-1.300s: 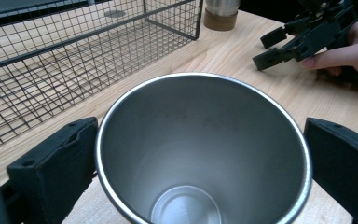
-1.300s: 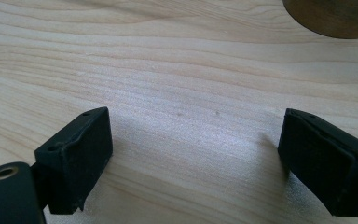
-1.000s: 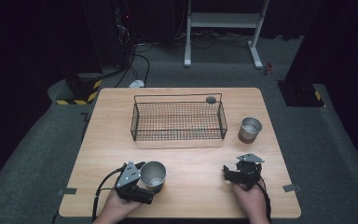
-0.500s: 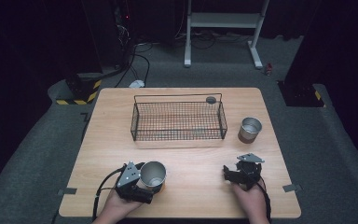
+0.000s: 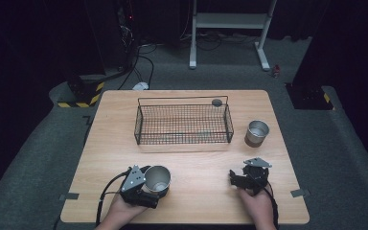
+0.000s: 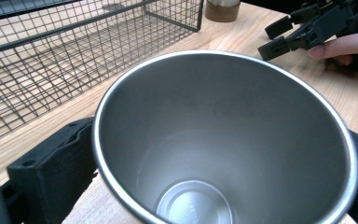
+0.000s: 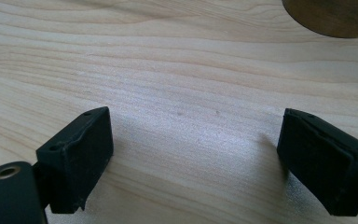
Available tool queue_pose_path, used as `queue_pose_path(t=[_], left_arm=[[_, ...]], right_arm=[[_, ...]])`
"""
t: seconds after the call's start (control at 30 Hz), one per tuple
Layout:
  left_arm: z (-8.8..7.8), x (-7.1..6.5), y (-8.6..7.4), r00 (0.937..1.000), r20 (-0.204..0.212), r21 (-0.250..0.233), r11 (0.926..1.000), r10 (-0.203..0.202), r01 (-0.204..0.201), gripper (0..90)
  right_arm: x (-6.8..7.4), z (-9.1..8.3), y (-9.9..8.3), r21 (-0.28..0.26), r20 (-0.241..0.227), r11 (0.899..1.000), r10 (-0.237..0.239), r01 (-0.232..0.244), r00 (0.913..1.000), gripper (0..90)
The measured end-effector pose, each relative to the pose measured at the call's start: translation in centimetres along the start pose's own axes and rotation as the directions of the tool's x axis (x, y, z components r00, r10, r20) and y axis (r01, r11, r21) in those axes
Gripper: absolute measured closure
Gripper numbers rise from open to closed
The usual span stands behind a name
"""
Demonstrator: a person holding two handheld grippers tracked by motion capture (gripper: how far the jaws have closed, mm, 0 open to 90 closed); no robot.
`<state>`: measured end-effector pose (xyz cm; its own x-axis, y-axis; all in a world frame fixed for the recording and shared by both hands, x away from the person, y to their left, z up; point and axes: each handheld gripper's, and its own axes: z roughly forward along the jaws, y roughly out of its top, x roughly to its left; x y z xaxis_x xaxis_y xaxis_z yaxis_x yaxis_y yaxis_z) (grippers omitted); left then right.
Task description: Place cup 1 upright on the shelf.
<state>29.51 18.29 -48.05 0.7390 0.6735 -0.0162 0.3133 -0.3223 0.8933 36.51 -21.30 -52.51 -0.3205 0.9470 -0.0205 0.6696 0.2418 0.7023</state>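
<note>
High view looks down over my table; my left gripper view sits tight on the steel cup, sharing the wire basket upper left.

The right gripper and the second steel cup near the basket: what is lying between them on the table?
Nothing. In the high view, bare wood separates the right gripper from the cup. The right gripper view shows the same between its open jaws.

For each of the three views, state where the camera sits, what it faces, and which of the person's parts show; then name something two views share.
High view: above the table, facing down; both hands, left gripper, right gripper.
Left gripper view: on the gripper, facing the held cup, basket beyond.
Right gripper view: facing bare table between open jaws.
Shared: cup, basket.
</note>
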Motion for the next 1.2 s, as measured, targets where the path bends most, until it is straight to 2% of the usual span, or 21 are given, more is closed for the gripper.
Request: queue_pose_path(t=[0.3,0.57,0.8,1.2], left_arm=[[0.06,-0.24,0.17,1.0000,0.007,-0.015,0.9999,0.005,-0.005,6.4],[0.00,-0.54,0.16,0.9999,-0.009,-0.019,0.9997,0.015,-0.015,8.1],[-0.26,-0.29,0.24,0.9998,-0.014,-0.046,0.9989,-0.015,0.014,8.4],[-0.53,-0.02,0.26,0.9996,-0.025,-0.057,0.9983,-0.012,0.010,9.8]], right_arm=[[-0.01,0.01,0.01,-0.001,0.000,1.000,0.003,-0.003,1.0000,10.8],[0.00,-0.02,0.00,0.001,-0.003,1.000,0.005,-0.005,1.0000,10.8],[-0.07,-0.01,0.01,-0.001,-0.010,1.000,-0.003,0.003,0.9999,10.9],[-0.07,-0.01,0.01,-0.001,-0.011,1.000,-0.003,0.003,0.9999,10.9]])
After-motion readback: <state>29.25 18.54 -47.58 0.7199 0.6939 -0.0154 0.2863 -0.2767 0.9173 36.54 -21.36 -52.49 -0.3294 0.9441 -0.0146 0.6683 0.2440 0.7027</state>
